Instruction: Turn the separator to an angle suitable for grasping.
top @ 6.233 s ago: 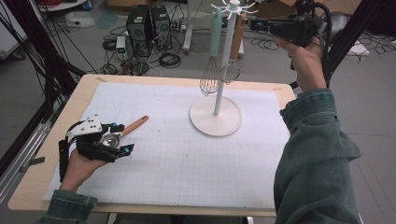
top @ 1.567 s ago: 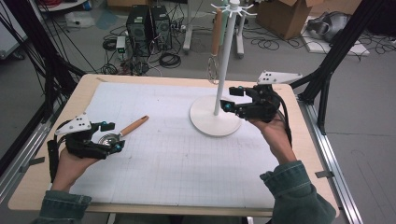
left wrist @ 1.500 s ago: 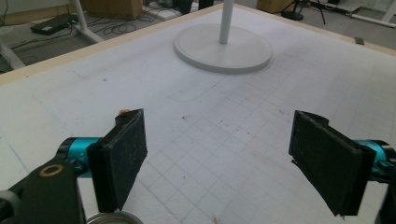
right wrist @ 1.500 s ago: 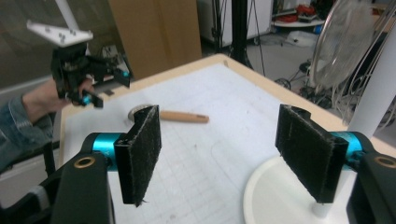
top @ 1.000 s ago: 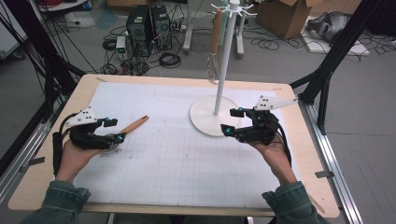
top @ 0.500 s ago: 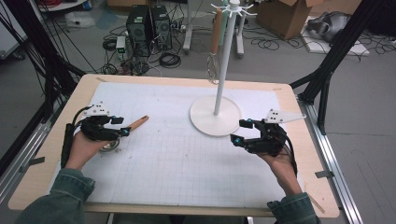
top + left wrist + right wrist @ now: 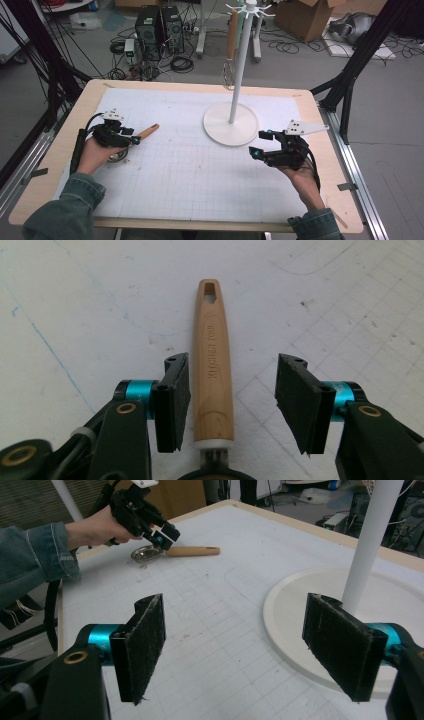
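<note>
Wooden-handled strainer [image 7: 214, 365] lay flat on the mat [image 7: 200, 170], not yet lifted onto the white stand [image 7: 232, 120], where a whisk [image 7: 229, 75] already hung. The left gripper [image 7: 227, 405] straddled its handle, jaws just closing, pads not yet pressing. The right gripper [image 7: 250, 645] waited with jaws apart, empty.

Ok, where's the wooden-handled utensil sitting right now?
In the high view the wooden-handled utensil lies flat on the white mat at the table's left, its handle between the left gripper's open jaws, left of the stand's round base.

Both claws black: left claw [image 7: 134, 140], right claw [image 7: 259, 142]; teal collars, brass screws, black foam pads [image 7: 172, 400], grey plates, black cables. Denim sleeves [image 7: 62, 207].
</note>
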Demonstrator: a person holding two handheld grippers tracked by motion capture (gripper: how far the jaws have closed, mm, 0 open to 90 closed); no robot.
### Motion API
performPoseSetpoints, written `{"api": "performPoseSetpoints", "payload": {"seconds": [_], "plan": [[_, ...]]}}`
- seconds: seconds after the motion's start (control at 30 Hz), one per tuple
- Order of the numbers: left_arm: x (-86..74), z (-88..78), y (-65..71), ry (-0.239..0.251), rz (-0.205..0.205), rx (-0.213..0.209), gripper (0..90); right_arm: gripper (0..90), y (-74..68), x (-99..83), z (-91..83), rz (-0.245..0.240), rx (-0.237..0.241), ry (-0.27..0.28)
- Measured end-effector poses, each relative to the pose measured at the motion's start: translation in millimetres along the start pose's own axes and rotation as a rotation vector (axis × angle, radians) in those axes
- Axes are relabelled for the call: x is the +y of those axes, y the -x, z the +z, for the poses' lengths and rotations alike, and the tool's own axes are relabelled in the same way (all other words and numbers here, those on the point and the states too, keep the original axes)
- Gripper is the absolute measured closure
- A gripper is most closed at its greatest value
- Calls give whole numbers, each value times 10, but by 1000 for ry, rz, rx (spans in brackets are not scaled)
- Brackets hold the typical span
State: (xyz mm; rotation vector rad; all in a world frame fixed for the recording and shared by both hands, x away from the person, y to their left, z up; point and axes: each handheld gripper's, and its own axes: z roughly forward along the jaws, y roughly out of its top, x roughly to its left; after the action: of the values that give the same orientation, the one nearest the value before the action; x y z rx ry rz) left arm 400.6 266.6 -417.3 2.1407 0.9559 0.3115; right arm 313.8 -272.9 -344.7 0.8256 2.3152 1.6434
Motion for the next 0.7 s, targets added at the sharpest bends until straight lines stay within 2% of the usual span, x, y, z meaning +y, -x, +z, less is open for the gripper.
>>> {"api": "performPoseSetpoints", "payload": {"seconds": [0.17, 0.27, 0.57, 0.7], "plan": [[-24, 72, -33, -32, -15, 4, 507, 245, 7, -8, 16, 1, 5, -3], [-24, 98, -26, -49, 2, 5, 541, 245, 0, -9, 16, 4, 7, -5], [-45, 156, -34, -92, 9, 23, 623, 245, 10, -33, 25, 0, 8, -4], [-48, 160, -25, -92, 17, 35, 655, 243, 11, -46, 34, 0, 6, -8]]}}
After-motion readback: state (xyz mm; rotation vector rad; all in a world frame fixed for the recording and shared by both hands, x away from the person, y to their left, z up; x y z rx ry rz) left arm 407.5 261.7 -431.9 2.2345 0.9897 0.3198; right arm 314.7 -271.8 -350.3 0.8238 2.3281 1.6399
